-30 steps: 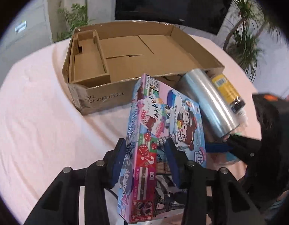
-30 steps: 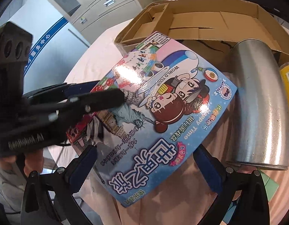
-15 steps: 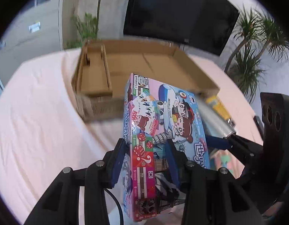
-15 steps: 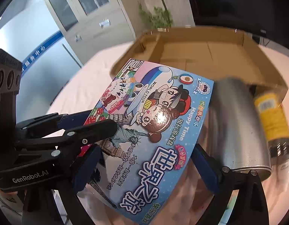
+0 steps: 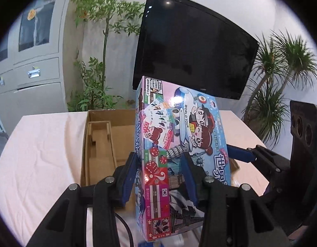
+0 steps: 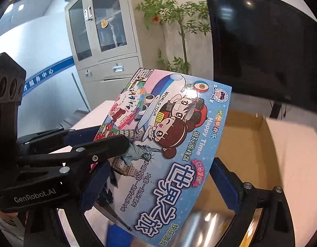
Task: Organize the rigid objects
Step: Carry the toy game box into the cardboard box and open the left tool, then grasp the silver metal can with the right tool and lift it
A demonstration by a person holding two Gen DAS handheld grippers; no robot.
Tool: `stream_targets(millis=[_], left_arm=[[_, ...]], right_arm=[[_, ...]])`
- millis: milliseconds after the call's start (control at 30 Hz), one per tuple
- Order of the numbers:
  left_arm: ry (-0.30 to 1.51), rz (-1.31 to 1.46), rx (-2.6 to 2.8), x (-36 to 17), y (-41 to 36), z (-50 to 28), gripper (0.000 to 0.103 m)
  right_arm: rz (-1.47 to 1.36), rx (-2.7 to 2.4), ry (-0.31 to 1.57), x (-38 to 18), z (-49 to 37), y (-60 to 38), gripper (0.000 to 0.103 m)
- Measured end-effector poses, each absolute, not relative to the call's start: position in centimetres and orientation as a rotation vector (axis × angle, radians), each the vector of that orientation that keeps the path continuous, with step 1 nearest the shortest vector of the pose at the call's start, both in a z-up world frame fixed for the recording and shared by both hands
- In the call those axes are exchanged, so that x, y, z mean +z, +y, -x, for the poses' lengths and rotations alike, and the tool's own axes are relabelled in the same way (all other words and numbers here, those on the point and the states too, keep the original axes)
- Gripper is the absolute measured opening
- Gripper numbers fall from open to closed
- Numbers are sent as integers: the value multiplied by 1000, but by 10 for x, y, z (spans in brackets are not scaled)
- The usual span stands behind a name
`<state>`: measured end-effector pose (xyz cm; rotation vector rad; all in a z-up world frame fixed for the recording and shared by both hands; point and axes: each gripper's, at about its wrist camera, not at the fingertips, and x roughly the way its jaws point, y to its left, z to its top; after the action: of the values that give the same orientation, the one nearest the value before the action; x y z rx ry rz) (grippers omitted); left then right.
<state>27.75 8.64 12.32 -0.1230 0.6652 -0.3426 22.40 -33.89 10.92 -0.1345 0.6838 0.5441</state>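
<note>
Board-game box (image 5: 179, 135), printed with cartoon children, an aeroplane and dice, was held clear of the worktop (image 5: 41, 150) by both claws at once, tilted so its far end rose toward the dark screen (image 5: 195, 47) on the wall behind. The left claw (image 5: 160, 170) was clamped across the box's thin depth, one blue pad on the narrow side panel and the other pressed on the printed face, near the box's lower end. The right claw (image 6: 158, 177) spanned the box's full width, its jaws set wide with a blue pad against each long edge, so it too gripped the box; from that claw's own view the left claw's black fingers (image 6: 109, 144) reached in from the left, over the lower left part of the printed face. Beyond and below the left claw lay an open cardboard carton (image 5: 100, 135), with a narrow divided section along its left side, resting on the pale pink cloth of the worktop. Just under the right claw a shiny silver cylinder (image 6: 212, 224) showed, partly hidden by the box. Grey cabinets (image 6: 104, 41) and leafy potted plants (image 5: 100, 41) stood behind, past the carton.
</note>
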Motion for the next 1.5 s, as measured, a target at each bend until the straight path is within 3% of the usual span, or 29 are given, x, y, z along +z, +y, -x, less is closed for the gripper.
stream_targets(millis=[167, 400, 567, 667, 700, 733, 800, 833, 900, 967, 1000, 1033, 1067, 1100, 1200, 1433, 1500], left_arm=[[827, 209, -334, 72, 89, -339, 42], [1073, 273, -232, -23, 97, -374, 39], [1027, 242, -241, -13, 108, -355, 33], [997, 194, -209, -5, 113, -339, 33], [982, 178, -206, -1, 116, -334, 33], [969, 173, -205, 2, 119, -325, 33], [944, 157, -183, 12, 122, -313, 33], [902, 129, -168, 22, 125, -301, 33], [815, 73, -127, 46, 130, -283, 33], [723, 24, -82, 73, 135, -266, 35], [675, -11, -50, 89, 138, -255, 49], [618, -53, -12, 105, 141, -241, 62], [563, -90, 30, 117, 143, -229, 95], [484, -144, 98, 128, 144, -211, 102], [397, -262, 186, 129, 134, -178, 102], [526, -54, 43, 71, 106, -131, 102], [574, 15, -30, 53, 93, -126, 102]], right_arm=[[206, 578, 834, 84, -308, -340, 98], [178, 627, 1135, -21, -375, -335, 97], [191, 685, 1233, -31, -377, -330, 100], [163, 746, 1238, -27, -377, -341, 97], [154, 745, 1222, -27, -370, -345, 87], [118, 742, 1224, -27, -372, -351, 68], [104, 733, 1230, -31, -373, -351, 47], [109, 738, 1215, -30, -371, -348, 41], [74, 800, 1241, -29, -362, -337, 37], [111, 832, 1219, -20, -347, -329, 38], [175, 786, 1179, -11, -333, -326, 50], [232, 726, 1123, 0, -322, -329, 78], [262, 667, 1057, 14, -308, -338, 93], [251, 630, 984, 31, -291, -354, 103], [131, 597, 905, 62, -248, -413, 103], [-72, 448, 907, 51, -140, -520, 103], [-91, 450, 948, 36, -123, -531, 93]])
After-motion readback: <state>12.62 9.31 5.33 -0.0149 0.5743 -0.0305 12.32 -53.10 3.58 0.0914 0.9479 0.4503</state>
